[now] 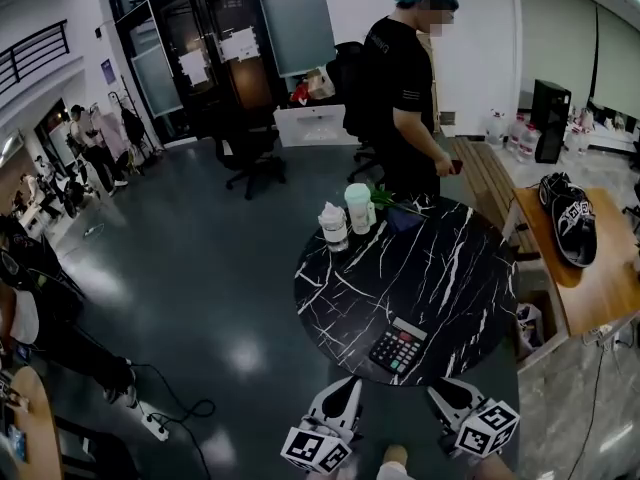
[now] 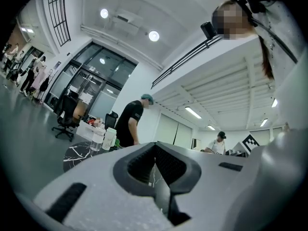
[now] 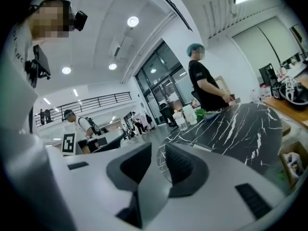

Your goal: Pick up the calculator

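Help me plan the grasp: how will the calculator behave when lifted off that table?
The calculator looks rigid and probably light, being thin. Lying flat on the glossy marble-pattern table, it may slide when nudged. It should not roll or tip.
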